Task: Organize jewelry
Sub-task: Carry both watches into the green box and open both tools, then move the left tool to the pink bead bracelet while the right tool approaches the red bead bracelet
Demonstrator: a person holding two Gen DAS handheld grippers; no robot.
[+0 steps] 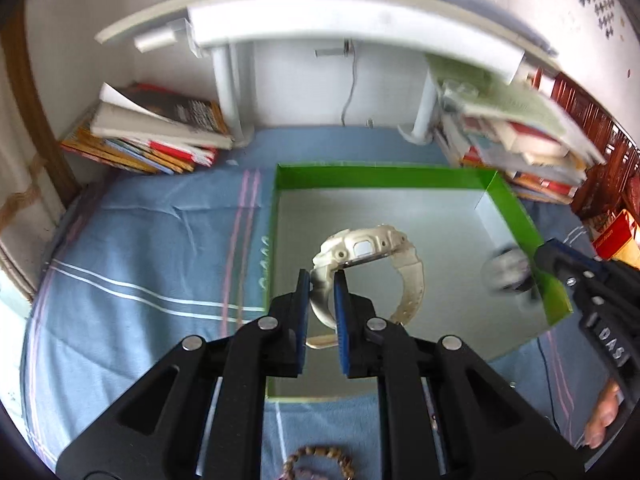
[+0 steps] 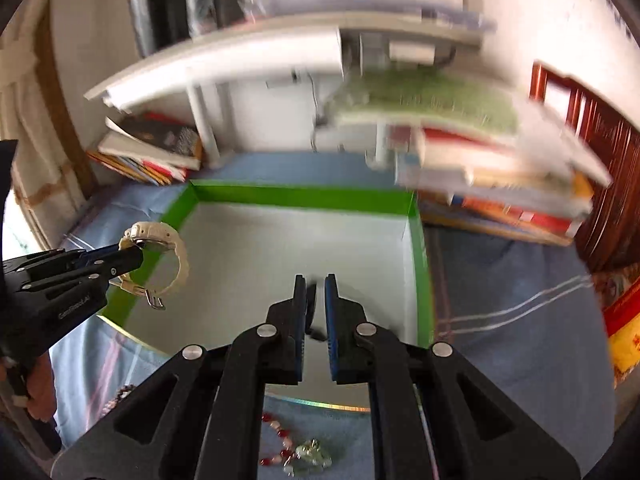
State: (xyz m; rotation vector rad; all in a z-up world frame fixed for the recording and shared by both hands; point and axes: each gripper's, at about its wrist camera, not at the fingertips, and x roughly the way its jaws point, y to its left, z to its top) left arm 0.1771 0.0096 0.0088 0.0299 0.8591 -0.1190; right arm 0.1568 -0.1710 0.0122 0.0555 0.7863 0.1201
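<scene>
My left gripper point(image 1: 323, 280) is shut on the strap of a cream-white watch point(image 1: 368, 246) and holds it above the left side of a green-walled box point(image 1: 380, 178) with a pale floor. The watch point(image 2: 160, 240) and the left gripper point(image 2: 134, 256) also show at the left of the right wrist view, over the box's left wall point(image 2: 176, 208). My right gripper point(image 2: 316, 280) is shut on a small dark, blurred item point(image 2: 314, 320) above the box floor. In the left wrist view the right gripper point(image 1: 532, 268) holds a blurred grey-and-dark thing point(image 1: 506, 270) at the box's right wall.
The box lies on a blue striped cloth point(image 1: 160, 248). A brown bead bracelet point(image 1: 316, 462) lies on the cloth near me; a red-and-white bead string with a clear pendant point(image 2: 296, 452) lies in front of the box. Book stacks point(image 1: 152, 132) point(image 2: 492, 188) flank a white shelf point(image 1: 320, 20).
</scene>
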